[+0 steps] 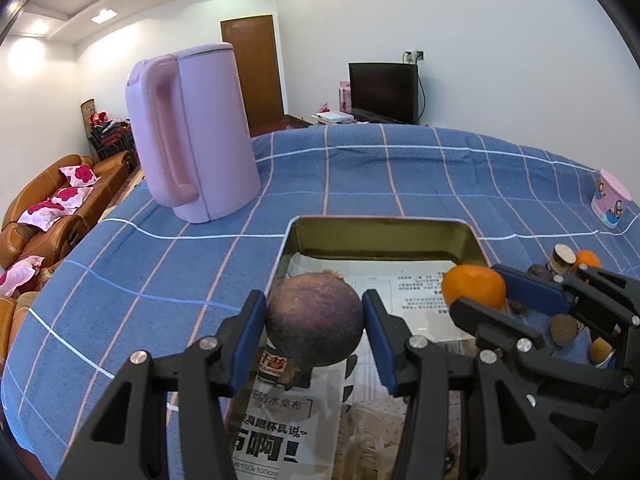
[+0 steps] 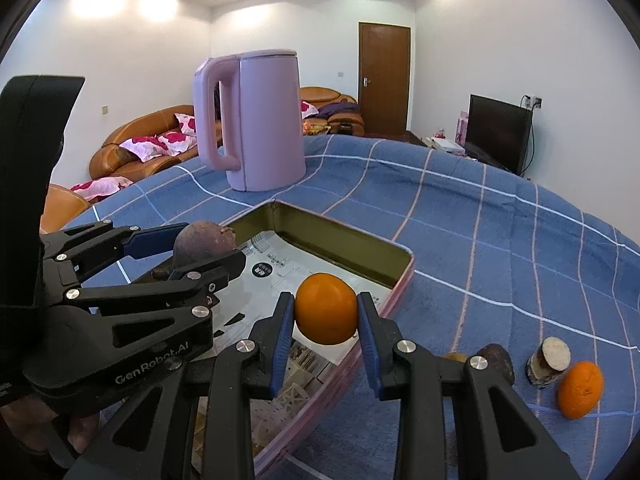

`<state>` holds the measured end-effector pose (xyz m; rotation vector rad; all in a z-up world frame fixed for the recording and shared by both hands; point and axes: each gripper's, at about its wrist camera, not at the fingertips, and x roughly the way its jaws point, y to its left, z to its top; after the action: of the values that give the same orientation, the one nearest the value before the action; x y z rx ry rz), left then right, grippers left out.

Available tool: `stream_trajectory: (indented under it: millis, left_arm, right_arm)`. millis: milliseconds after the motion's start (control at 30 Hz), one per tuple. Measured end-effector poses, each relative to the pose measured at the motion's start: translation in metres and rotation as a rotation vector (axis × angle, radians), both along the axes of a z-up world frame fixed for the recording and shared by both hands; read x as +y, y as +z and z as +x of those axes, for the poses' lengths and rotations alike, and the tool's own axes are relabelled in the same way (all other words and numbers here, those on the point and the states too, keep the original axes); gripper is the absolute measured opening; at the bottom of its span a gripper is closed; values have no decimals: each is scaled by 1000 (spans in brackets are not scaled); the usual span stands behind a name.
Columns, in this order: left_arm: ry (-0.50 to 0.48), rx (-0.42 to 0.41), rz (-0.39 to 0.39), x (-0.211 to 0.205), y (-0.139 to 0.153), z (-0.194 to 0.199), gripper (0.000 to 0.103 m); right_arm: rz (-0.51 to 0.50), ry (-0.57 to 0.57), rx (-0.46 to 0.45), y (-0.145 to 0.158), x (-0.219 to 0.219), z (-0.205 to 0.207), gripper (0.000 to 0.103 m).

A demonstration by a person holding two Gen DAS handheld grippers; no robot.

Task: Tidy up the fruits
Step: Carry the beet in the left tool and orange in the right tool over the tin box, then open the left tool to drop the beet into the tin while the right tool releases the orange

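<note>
**Two fruits held over the tin**

One table under a blue checked cloth (image 2: 500,240) carries everything. One pink kettle (image 2: 260,120) stands upright at the far side, well apart from the tin.

One rectangular tin (image 2: 340,236), gold inside with a pink outer wall, lies open in the middle. It holds printed paper and packaging on its floor; no fruit rests in it.

Two grippers are in view. The left gripper (image 1: 316,320) is clamped on one purple fruit (image 1: 315,316), both blue pads pressing its sides, above the near part of the tin. The right gripper (image 2: 326,316) is clamped on one orange (image 2: 326,308), held over the tin's right edge.

One pink cup (image 1: 612,200) with cartoon print sits on the cloth at the far right.

On the cloth to the right of the tin lie loose pieces: a second orange (image 2: 580,388), one cut brown stub (image 2: 548,360) standing with its pale face up, and one dark brown piece (image 2: 496,360) partly hidden behind the right gripper. Further bits beside them are too hidden to count.
</note>
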<state>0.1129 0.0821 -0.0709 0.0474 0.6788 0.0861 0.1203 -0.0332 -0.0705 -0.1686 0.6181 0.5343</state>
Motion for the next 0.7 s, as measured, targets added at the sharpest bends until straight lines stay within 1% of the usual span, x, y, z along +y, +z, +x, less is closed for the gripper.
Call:
stream_trajectory:
  millis: [300,433,567,600,700]
  left_arm:
    - [6,1,11,-1,0,1,52]
    - [9,-26,28,-2,4,-3,52]
    - [11,-40,31,-1,8,-4,56]
    - [12,-41,31,-1,9,-4,57]
    - [17,-48,21,0,10,-7,65]
  right_arm:
    - [-4,14,8,0,1,1,34]
    - [-3,17,7,0,1,1,35]
    - [9,3,1,2,-2,0,40]
    - [8,-7,-3,3,-2,-1,44]
    - [15,-25,1,4,-7,-2,49]
